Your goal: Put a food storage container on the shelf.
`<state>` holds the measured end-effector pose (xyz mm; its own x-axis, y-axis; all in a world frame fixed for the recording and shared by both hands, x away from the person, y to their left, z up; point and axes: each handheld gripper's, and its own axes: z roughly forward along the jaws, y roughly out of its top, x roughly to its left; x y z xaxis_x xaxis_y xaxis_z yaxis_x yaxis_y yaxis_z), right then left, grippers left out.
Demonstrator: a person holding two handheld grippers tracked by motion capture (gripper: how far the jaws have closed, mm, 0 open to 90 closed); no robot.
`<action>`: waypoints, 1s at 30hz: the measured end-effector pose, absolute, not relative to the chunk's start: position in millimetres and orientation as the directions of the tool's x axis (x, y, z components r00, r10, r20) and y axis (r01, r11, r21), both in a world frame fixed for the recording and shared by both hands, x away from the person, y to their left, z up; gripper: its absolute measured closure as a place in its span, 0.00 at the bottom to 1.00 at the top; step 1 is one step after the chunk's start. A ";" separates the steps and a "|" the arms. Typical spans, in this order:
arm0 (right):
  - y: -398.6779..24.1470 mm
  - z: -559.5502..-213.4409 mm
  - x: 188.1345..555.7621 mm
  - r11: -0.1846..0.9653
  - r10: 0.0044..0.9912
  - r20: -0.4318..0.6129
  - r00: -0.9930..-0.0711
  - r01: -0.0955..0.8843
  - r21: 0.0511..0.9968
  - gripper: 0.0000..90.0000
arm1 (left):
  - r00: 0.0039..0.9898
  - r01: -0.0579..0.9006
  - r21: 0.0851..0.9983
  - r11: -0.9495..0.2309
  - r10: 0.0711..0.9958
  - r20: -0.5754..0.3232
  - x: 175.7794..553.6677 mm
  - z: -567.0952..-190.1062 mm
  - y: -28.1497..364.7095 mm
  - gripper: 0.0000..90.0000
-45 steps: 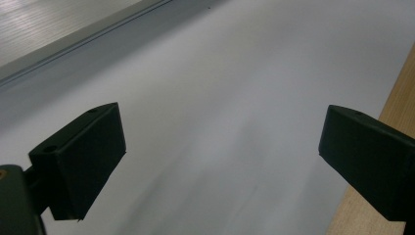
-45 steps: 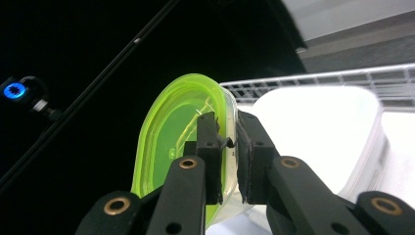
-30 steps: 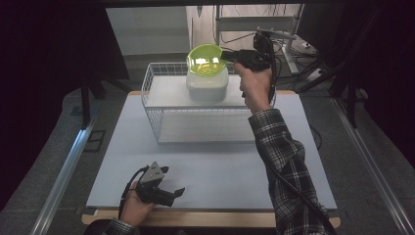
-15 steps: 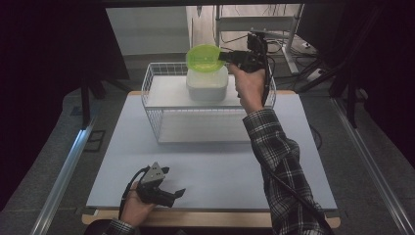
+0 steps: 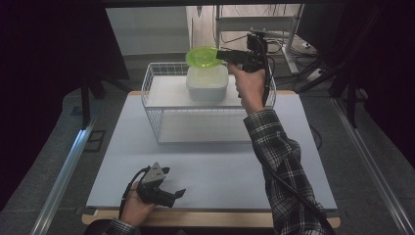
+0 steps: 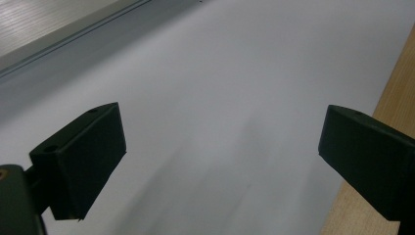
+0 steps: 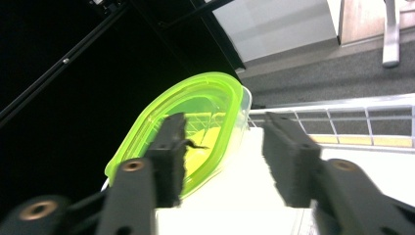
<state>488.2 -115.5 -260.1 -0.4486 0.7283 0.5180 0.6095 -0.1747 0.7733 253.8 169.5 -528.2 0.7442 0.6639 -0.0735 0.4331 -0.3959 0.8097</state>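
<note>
Right gripper (image 5: pixel 219 55), jaws just opening and parted, no longer pinches the green lid (image 5: pixel 203 56), which rests tilted on the white tub (image 5: pixel 207 83) in the wire basket (image 5: pixel 161 125). Lid judged light, thin, slippery; grip its rim.

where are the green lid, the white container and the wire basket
green lid (image 5: pixel 202 57), high view, middle of its top face
white container (image 5: pixel 207 87), high view, front wall
wire basket (image 5: pixel 159 122), high view, front left wire wall
</note>
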 end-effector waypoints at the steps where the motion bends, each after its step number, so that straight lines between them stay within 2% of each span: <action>1: -116.1 -259.8 488.3 -0.166 0.727 0.510 -0.460 0.603 0.780 0.51 | 0.744 0.433 0.810 -0.396 0.664 -0.074 253.7 -528.3 169.5 0.04; 5: -117.5 -258.2 486.8 -0.132 0.720 0.488 -0.494 0.592 0.795 0.37 | 0.745 0.434 0.809 -0.397 0.664 -0.073 253.6 -528.4 169.6 0.04; 10: -121.1 -259.7 476.7 -0.067 0.719 0.421 -0.553 0.548 0.834 0.28 | 0.744 0.434 0.807 -0.399 0.664 -0.072 253.2 -528.5 169.4 0.03; 17: -127.0 -268.6 465.2 -0.023 0.703 0.392 -0.594 0.532 0.846 0.22 | 0.743 0.438 0.806 -0.399 0.665 -0.074 253.4 -528.3 169.5 0.04; 30: -130.0 -284.3 428.2 0.110 0.687 0.262 -0.678 0.454 0.884 0.17 | 0.742 0.447 0.803 -0.394 0.664 -0.087 253.7 -528.2 169.5 0.04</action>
